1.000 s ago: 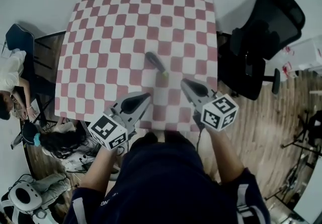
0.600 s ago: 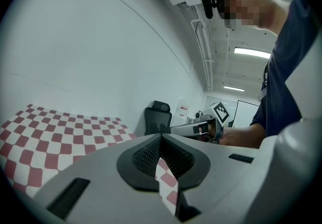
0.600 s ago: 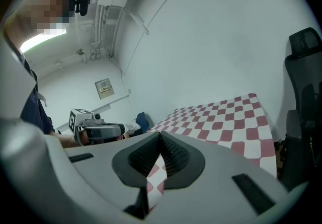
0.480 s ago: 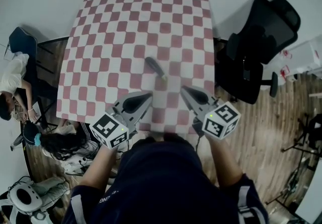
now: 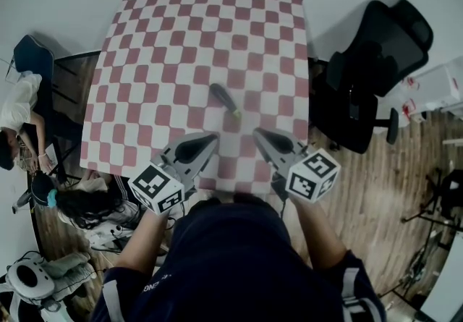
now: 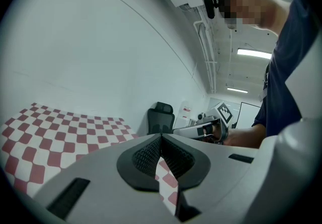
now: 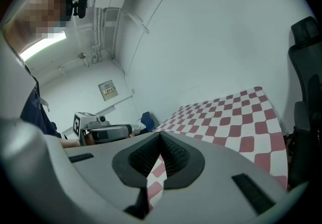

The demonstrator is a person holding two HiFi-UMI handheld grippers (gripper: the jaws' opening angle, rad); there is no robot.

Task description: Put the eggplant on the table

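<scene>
A dark purple eggplant (image 5: 225,98) with a green stem end lies on the red and white checked table (image 5: 181,31), near its middle front, free of both grippers. My left gripper (image 5: 210,140) hovers over the table's front edge, shut with nothing between its jaws. My right gripper (image 5: 258,132) sits beside it, also shut and empty, a short way on the near side of the eggplant. In the left gripper view the jaws (image 6: 161,137) meet, and the right gripper's body (image 6: 201,130) shows beyond. The right gripper view shows closed jaws (image 7: 160,136) too; the eggplant appears in neither.
A black office chair (image 5: 376,53) stands right of the table. A person (image 5: 14,118) sits at the far left beside a blue chair (image 5: 29,60). Bags and gear (image 5: 79,205) lie on the wooden floor at lower left. A white wall lies beyond the table.
My right gripper has drawn slightly back and left from the eggplant, which stays where it lay on the table. The left gripper has kept its place.
</scene>
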